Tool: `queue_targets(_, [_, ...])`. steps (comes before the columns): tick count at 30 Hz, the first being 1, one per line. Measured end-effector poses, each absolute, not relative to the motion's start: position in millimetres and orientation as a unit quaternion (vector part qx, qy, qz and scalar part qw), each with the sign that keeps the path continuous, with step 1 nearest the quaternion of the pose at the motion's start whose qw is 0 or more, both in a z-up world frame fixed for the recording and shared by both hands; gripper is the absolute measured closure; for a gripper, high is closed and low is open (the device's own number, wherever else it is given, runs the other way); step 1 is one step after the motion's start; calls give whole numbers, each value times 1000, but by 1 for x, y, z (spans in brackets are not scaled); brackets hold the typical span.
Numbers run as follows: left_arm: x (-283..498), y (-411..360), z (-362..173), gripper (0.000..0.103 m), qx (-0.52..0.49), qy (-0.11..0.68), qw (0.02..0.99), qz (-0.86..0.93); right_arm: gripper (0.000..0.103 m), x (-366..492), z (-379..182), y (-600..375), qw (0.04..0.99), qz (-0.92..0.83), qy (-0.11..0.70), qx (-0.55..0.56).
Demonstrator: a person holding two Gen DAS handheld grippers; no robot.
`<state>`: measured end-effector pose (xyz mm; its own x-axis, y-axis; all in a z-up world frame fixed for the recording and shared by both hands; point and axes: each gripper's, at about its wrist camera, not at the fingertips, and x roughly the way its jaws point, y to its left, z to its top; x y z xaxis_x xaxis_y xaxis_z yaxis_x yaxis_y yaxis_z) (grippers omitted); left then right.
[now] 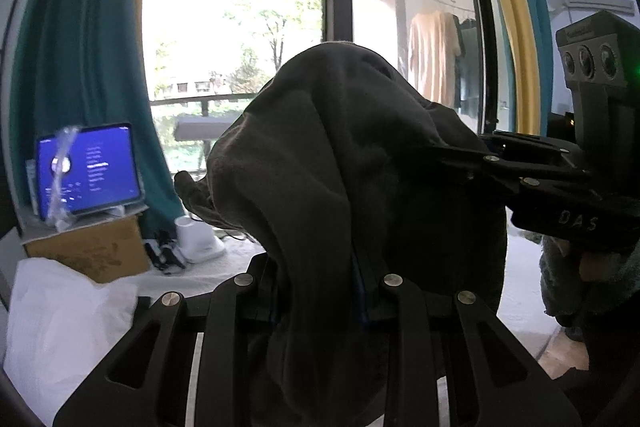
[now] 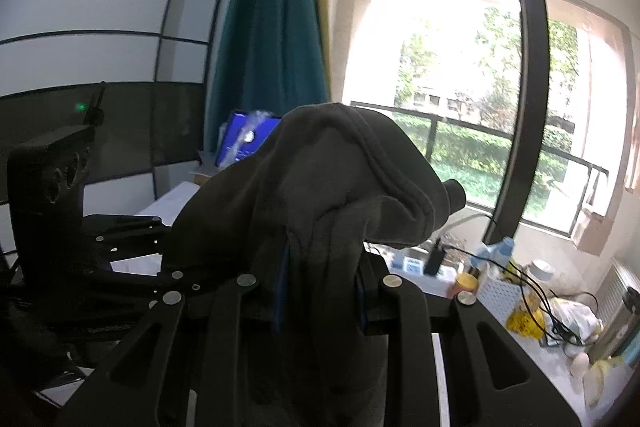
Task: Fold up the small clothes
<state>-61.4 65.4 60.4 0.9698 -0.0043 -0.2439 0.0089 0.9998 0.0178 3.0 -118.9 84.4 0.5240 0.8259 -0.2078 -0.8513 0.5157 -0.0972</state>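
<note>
The dark grey garment (image 1: 344,163) is held up in the air, bunched and draped over both tools, well above the white surface (image 1: 192,279). It piles up directly ahead of each set of fingers, and its long axis cannot be told. The left gripper (image 1: 320,291) is clamped on one fold, the right gripper (image 2: 320,291) on another. The two tools sit just beside each other, so neither is nearer.

The cloth (image 1: 344,163) hangs up front, draped over the left gripper (image 1: 320,291), and the right gripper (image 1: 472,155) meets it from the right. Behind on the left, a tablet (image 1: 90,171) sits on a box (image 1: 92,251), with a bag (image 1: 60,315) before the box. The window (image 1: 240,27) lies behind everything.
</note>
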Motion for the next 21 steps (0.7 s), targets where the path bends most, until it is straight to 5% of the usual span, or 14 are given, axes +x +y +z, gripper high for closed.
queue_targets(21, [-129, 136, 61, 74, 21, 150, 985, 86, 77, -61, 77, -44, 801, 587, 47, -109])
